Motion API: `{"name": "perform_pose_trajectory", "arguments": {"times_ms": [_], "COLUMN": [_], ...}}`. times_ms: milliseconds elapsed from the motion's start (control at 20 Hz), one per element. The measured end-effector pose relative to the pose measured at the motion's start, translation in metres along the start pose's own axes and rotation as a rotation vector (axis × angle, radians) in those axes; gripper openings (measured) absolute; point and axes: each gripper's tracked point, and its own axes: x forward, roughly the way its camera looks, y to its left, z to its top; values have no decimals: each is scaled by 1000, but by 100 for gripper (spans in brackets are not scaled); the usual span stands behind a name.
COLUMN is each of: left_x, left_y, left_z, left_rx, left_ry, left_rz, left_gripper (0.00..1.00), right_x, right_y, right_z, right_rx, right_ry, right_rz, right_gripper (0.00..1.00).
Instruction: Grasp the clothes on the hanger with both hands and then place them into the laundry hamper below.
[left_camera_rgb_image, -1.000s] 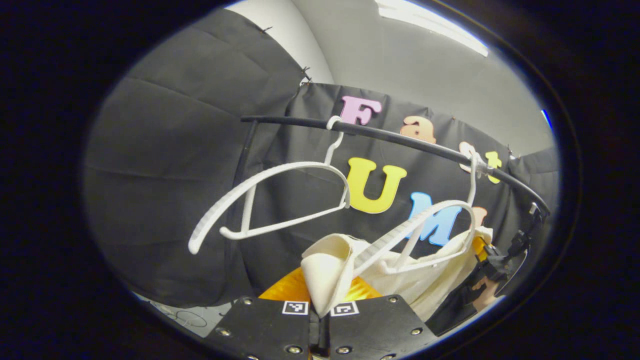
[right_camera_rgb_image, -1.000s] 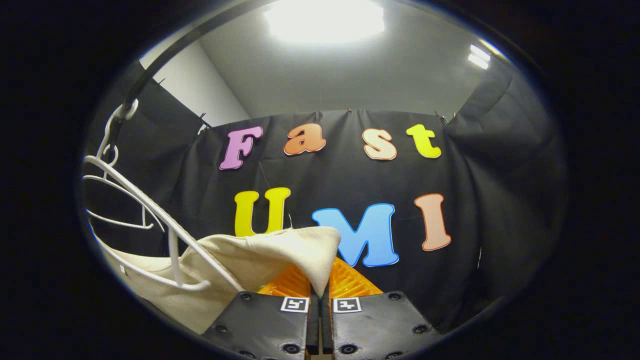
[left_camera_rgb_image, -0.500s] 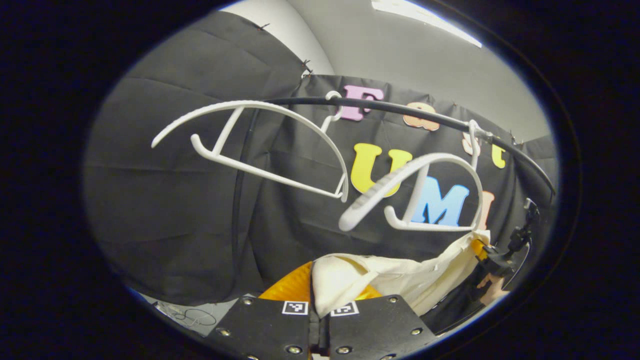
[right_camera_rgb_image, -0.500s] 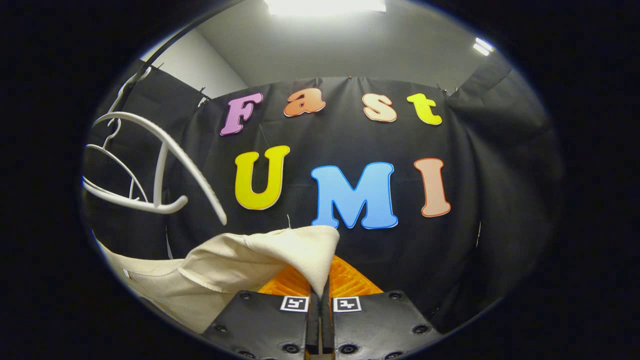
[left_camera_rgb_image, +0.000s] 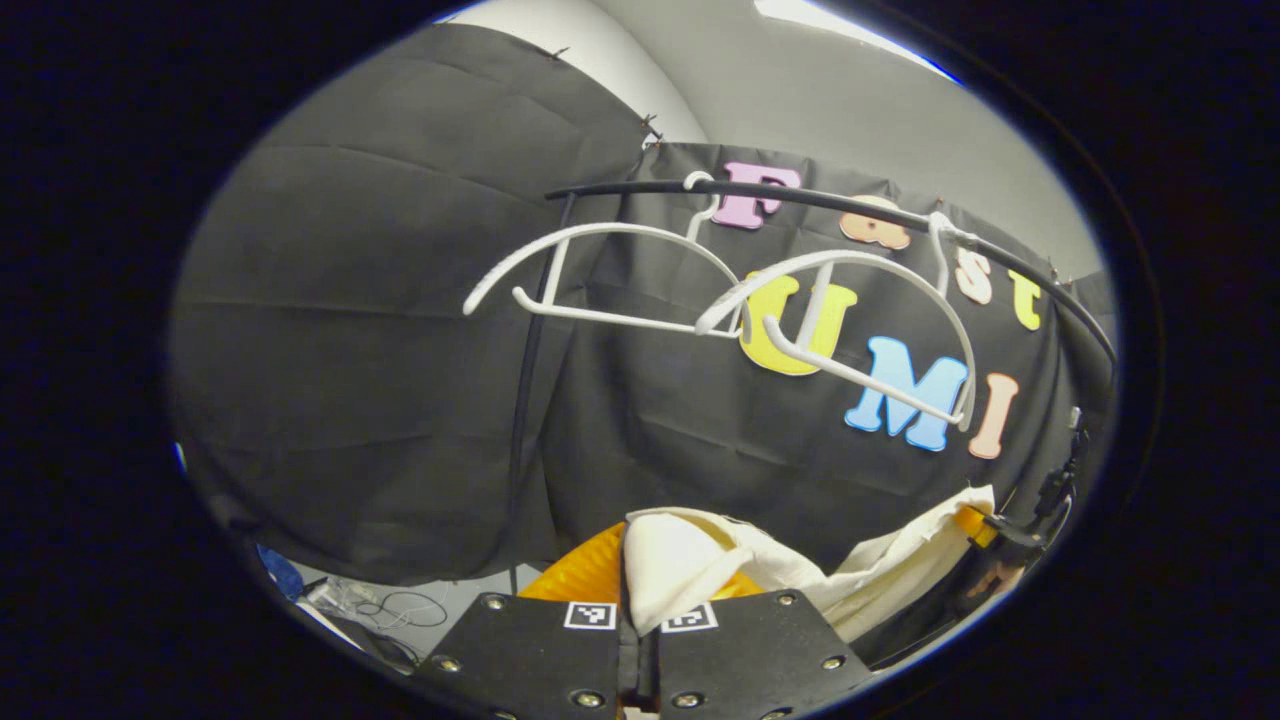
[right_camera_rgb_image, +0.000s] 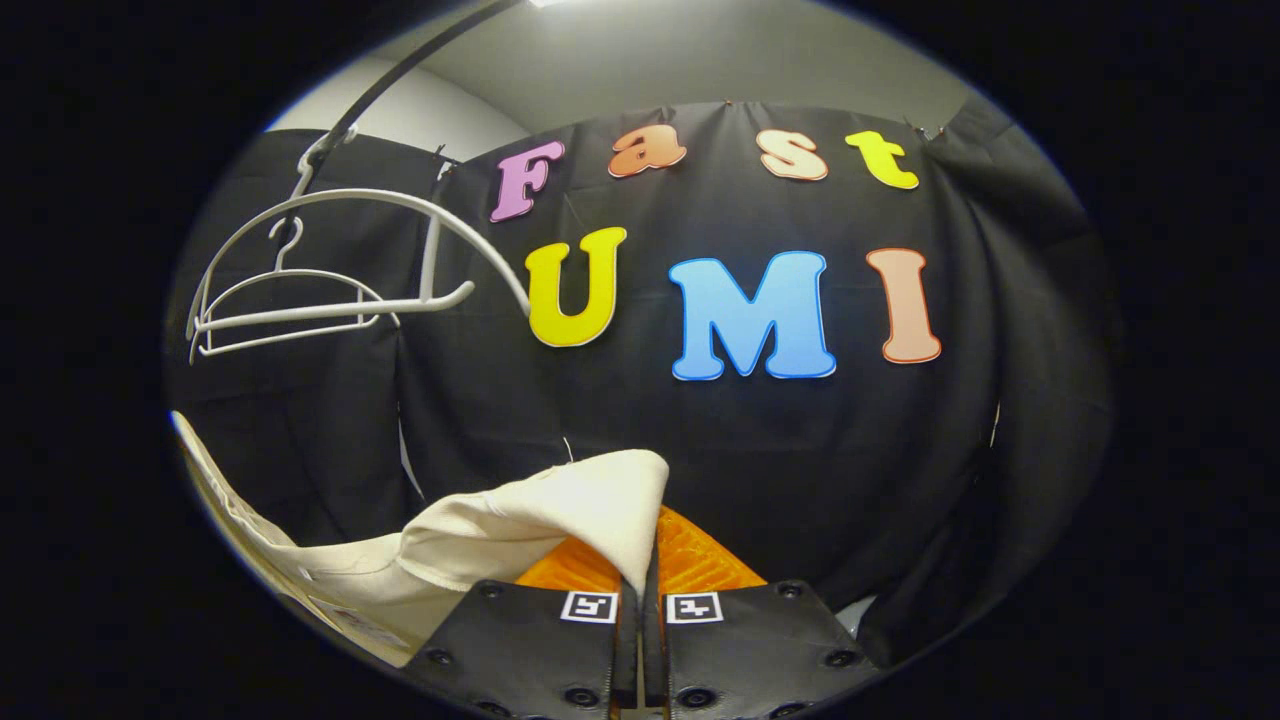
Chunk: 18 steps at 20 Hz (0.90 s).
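**Op:** Cream garment (left_camera_rgb_image: 700, 560) is off the rail. My left gripper (left_camera_rgb_image: 640, 600) has both fingers pinched on one bunched corner of it; my right gripper (right_camera_rgb_image: 640, 590) is pinched on another corner, cloth folded over the fingertips. In the left gripper view the fabric sags across to the right gripper at the lower right edge, so it hangs slack between the two.

**Obs:** Hangers?

**Op:** Two white hangers (left_camera_rgb_image: 640, 290) bare on the black rail (left_camera_rgb_image: 830, 205), above the garment and apart from it. The nearer hanger (left_camera_rgb_image: 870, 320) sits tilted.

**Obs:** Step?

**Op:** I judge the grasp and the pull-off done; carrying down to the hamper is in hand. Hamper itself I can't place from either camera, since both look outward at the booth wall. Some cables (left_camera_rgb_image: 400, 610) on the floor, lower left.

**Obs:** Next move?

**Op:** Tip both grippers downward to find the hamper, keep both pinches closed, lower together so the sagging middle goes in first. Release only once over the opening. Risk: trailing cloth draping outside the rim.
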Motion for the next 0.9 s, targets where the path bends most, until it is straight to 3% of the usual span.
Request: {"name": "perform_pose_trajectory", "arguments": {"times_ms": [300,450,600,900], "left_x": [-26,-36,-39,-46], "left_y": [12,17,21,51], "left_z": [-21,-41,-64,-149], "left_rx": [39,69,130,217], "left_ry": [81,142,194,358], "left_rz": [-46,-110,-198,-293], "left_gripper": [2,2,2,2], "right_x": [-60,-92,-122,-158], "right_y": [26,41,64,118], "right_z": [-24,-37,-66,-141], "right_rx": [106,79,134,195], "right_ry": [115,147,223,376], "right_rz": [11,-26,-50,-76], "right_gripper": [2,4,4,2]}}
